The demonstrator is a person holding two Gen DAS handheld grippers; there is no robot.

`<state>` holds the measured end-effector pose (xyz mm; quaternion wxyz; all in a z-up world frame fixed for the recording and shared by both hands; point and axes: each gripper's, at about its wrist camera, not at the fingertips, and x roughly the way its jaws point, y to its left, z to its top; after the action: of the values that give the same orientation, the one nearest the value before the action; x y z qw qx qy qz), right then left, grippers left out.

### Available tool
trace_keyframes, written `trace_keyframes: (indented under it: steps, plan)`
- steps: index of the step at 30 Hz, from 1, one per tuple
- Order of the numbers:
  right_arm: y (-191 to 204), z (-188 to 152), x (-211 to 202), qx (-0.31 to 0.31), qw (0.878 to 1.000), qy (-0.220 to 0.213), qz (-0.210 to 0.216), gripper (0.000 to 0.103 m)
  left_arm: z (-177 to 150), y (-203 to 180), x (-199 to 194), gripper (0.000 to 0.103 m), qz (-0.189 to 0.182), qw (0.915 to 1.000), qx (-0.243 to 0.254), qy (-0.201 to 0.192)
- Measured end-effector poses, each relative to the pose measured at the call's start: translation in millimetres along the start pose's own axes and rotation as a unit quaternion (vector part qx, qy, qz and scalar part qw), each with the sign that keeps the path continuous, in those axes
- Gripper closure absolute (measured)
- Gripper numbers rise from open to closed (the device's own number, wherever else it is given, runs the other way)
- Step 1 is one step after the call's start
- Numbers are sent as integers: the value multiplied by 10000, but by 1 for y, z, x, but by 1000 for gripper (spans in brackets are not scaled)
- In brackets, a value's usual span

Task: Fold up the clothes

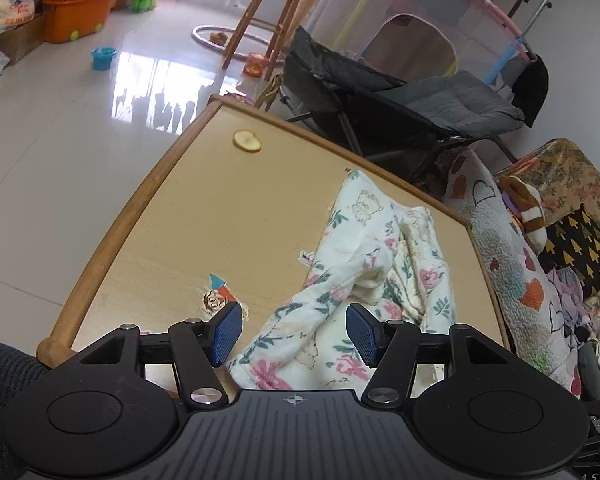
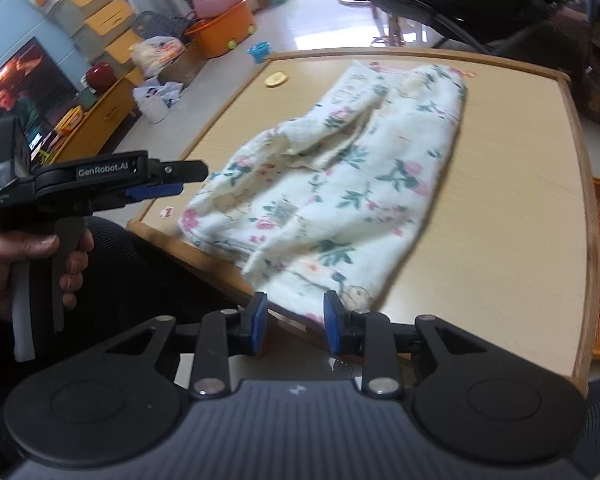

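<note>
A light wooden tabletop (image 2: pixel 500 208) with a raised darker rim fills a living room with glossy white floor tiles. Nearest on the tabletop, at its front edge, the right tool (image 2: pixel 295 322) hovers with its blue pads spread a little apart; the near hem of a floral garment (image 2: pixel 340 184) shows between them, but the pads do not press on it. The garment, cream with pink flowers and green leaves, lies crumpled across the middle of the tabletop, one sleeve folded over its body. Off the tabletop's left front corner, a person's hand (image 2: pixel 40 264) grips the handle of the left tool (image 1: pixel 294 330), whose pads stand wide apart above the garment's near end, pinching nothing. Toward the tabletop's far left corner lies a small yellow disc (image 1: pixel 247 141). Beyond the tabletop stand a dark folding chair (image 1: pixel 400 96) and an orange tub (image 1: pixel 78 16).
</note>
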<state>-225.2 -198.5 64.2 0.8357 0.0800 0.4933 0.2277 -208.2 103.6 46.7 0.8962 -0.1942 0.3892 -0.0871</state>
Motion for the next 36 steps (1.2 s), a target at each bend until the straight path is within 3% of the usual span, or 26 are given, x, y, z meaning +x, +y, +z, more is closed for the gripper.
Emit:
trace_keyframes:
  steps: [6,14,17,23,29,36]
  plan:
    - [-7,-3,-1,157,9999,-33,26,73,-3,7,18,43,93,9991,-266,319]
    - [-6,-4,0,161,9999,-14,-15,73,-12,12,27,48,-115,9982,-494,332]
    - [-6,-5,0,182,9998,-3,-33,73,-14,10,27,72,-225,9982,-487,282]
    - [-6,-6,-1,217,9997,-6,-63,73,-16,3,25,91,-410,9983,-352,226]
    - [-7,-7,-1,250,9997,-14,-77,73,-17,-1,22,96,-497,9981,-299,208]
    - [-9,-8,-3,315,9994,-46,-128,73,-17,-23,17,96,-958,9951,-156,201]
